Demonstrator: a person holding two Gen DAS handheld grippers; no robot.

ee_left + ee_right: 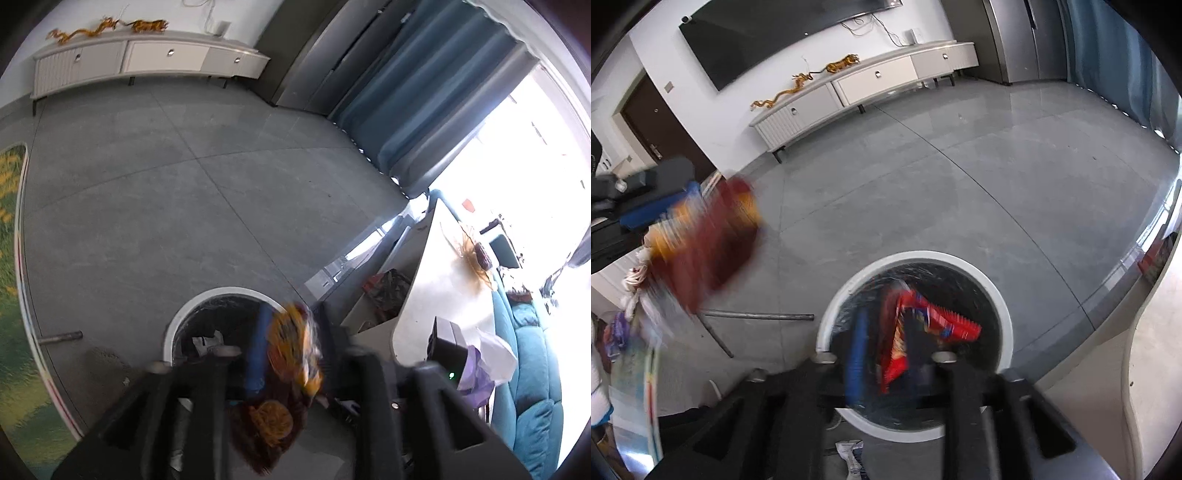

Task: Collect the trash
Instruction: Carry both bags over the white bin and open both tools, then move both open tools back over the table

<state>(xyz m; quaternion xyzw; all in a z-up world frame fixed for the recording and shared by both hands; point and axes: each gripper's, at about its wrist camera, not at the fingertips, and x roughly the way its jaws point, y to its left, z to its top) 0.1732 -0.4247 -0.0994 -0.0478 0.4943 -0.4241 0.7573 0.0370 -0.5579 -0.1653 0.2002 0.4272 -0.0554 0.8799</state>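
Living room of a home. A large dark television (783,40) is hanging on the white wall above a long, low white media cabinet (871,85) that is carrying gilded dragon and tiger ornaments (812,77). Grey floor tiles (184,192) are running toward blue curtains (424,92). A teal sofa (532,369) is standing beside a pale table (450,280).

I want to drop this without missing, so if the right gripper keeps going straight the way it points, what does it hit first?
Probably the trash bin: the right gripper, holding a red wrapper, points down into its black-lined opening. Depth is unclear, but nothing else shows between them.
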